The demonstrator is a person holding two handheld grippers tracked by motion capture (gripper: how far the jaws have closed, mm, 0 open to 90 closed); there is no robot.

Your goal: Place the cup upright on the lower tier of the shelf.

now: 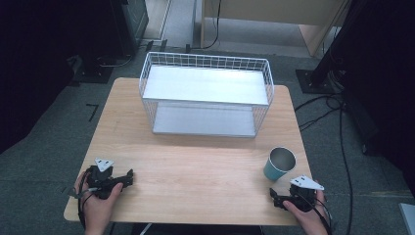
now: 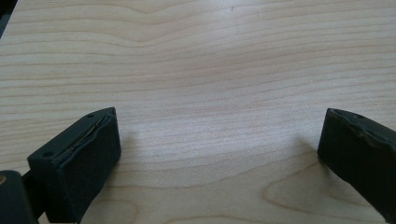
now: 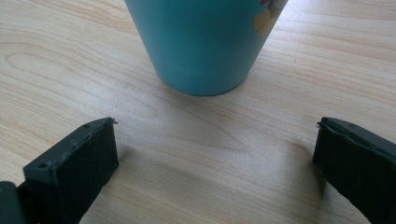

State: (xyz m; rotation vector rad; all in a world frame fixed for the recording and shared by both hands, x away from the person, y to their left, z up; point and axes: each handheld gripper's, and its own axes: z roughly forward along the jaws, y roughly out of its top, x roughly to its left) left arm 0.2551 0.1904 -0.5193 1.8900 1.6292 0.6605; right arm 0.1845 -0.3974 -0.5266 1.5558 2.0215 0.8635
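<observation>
A teal cup (image 1: 280,164) stands upright near the right edge of the tabletop (image 1: 195,166), toward the person's side, its long axis vertical and its metal-lined mouth open upward. The right tongs (image 1: 274,197) rest at the near right corner, just beside the cup, jaws spread wide and empty with the cup's base (image 3: 201,70) dead ahead between them. The left tongs (image 1: 128,177), also released, lie at the near left corner, well apart. A white wire basket (image 1: 205,93) sits by the far edge.
</observation>
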